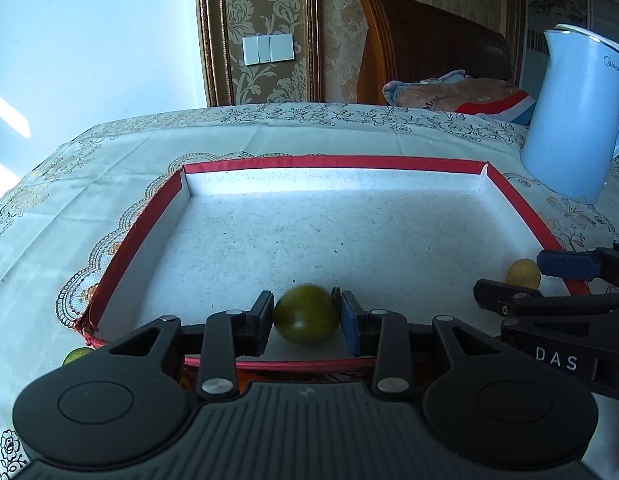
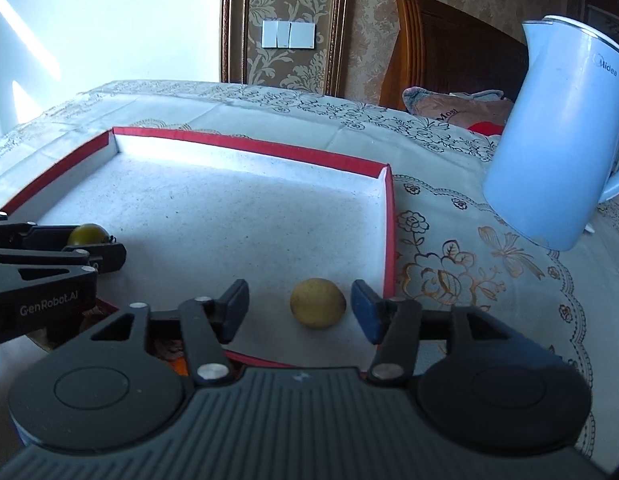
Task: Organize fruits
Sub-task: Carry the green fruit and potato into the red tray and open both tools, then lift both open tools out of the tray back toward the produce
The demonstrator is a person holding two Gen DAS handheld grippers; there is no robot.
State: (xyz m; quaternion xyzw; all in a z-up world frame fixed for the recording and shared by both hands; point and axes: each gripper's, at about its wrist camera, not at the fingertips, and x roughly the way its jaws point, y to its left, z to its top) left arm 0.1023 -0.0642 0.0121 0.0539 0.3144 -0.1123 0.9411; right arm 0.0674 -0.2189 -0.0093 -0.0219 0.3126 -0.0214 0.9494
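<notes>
a table draped in a pale cloth with embroidered flower borders (image 2: 449, 264) stands before a gold-patterned papered wall and a dark wooden headboard. on the cloth lies a shallow rectangular tray with a red rim and a speckled white floor (image 1: 341, 163), and to its far right stands a tall light blue plastic electric kettle (image 1: 573, 120).

the left gripper (image 1: 307, 314) reaches over the tray's near rim with its fingers (image 1: 351, 322) clenched on a round, dark green tomato-like fruit (image 1: 307, 314), one pad pressing each side; the fruit sits low over the near part of the tray floor, and whether it touches the floor cannot be told.

the right gripper (image 2: 301, 304) is at the tray's near right corner, its jaws released and standing wide. a small, round, dull yellow fruit (image 2: 318, 303) rests on the tray floor between them, clear of both pads, closer to the blue right pad and just inside the tray's right wall.

another small green fruit (image 1: 75, 356) peeks out on the cloth outside the tray's near left corner, mostly hidden behind the left gripper's body.
</notes>
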